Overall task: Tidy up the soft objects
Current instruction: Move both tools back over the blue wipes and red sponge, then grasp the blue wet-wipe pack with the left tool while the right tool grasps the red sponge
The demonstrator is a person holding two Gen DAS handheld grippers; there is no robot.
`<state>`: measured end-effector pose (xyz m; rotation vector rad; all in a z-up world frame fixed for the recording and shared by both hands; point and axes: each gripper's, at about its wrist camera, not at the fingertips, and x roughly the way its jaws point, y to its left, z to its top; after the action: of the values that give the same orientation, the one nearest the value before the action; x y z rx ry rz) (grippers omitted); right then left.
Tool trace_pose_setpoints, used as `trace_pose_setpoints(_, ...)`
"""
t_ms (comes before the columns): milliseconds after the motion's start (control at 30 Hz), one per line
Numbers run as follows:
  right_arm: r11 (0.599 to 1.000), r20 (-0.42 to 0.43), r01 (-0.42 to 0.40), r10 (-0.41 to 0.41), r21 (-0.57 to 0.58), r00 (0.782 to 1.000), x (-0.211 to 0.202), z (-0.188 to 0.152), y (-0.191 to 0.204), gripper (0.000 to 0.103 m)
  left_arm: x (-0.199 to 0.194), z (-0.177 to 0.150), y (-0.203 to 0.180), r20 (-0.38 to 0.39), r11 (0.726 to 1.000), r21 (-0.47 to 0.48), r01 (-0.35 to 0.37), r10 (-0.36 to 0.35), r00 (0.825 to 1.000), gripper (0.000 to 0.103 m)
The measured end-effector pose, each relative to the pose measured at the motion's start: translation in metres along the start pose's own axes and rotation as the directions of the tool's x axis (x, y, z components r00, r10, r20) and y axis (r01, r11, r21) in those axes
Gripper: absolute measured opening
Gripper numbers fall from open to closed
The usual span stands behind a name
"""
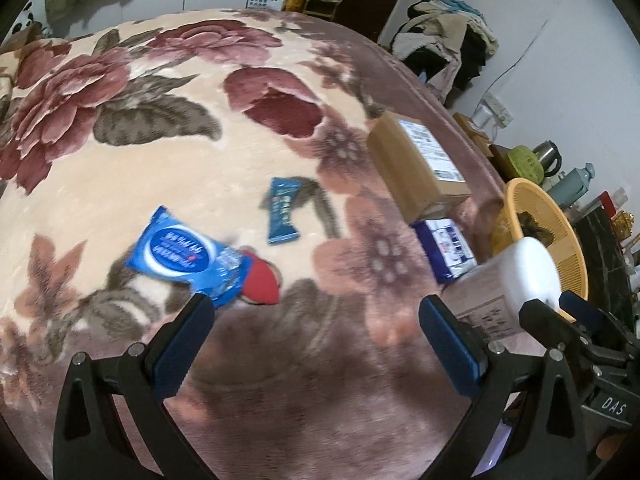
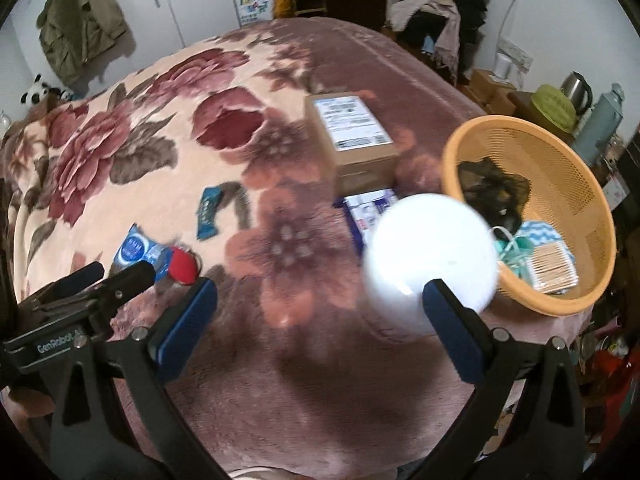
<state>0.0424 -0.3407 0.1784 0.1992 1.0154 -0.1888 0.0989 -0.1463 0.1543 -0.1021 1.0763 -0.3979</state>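
On the floral blanket [image 1: 160, 160] lie a blue wipes pack [image 1: 180, 256], a red soft item [image 1: 261, 282] touching it, a small blue sachet [image 1: 283, 210] and a blue-white tissue pack [image 1: 446, 246]. A white roll [image 2: 430, 258] stands beside the orange basket [image 2: 596, 216], which holds dark cloth, a teal item and a cotton swab pack. My left gripper [image 1: 316, 320] is open and empty, just short of the wipes pack. My right gripper [image 2: 320, 308] is open; its right finger is against the roll's front. The roll also shows in the left wrist view [image 1: 516, 280].
A cardboard box [image 2: 352, 136] lies beyond the tissue pack. The basket sits at the bed's right edge; beyond it are kettles, boxes and a clothes pile [image 2: 440, 4]. A green jacket [image 2: 80, 28] hangs at far left.
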Motion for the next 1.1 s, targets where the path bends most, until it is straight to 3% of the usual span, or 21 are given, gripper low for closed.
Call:
trace_pose_setpoints(633,0.999,-0.105,-0.012,0.008,-0.039,0.994,0.047,-0.030,0.048,0.103,0.026,-0.022,0.060,-0.059,0.999,-0.042,-0.036,0.033,0.998,0.102)
trace_pose_setpoints(900,0.999,-0.165,-0.028,0.021,-0.040,0.986,0.079,-0.047,0.062,0.103,0.038,-0.034,0.103,-0.068,0.989,-0.132,-0.073,0.064,0.996,0.102)
trace_pose_setpoints(1100,0.998,-0.207,-0.048,0.036,-0.049,0.978,0.097,-0.060,0.072,0.103,0.041,-0.014,0.121,-0.047,0.974,-0.219,-0.067,0.058,0.997,0.102)
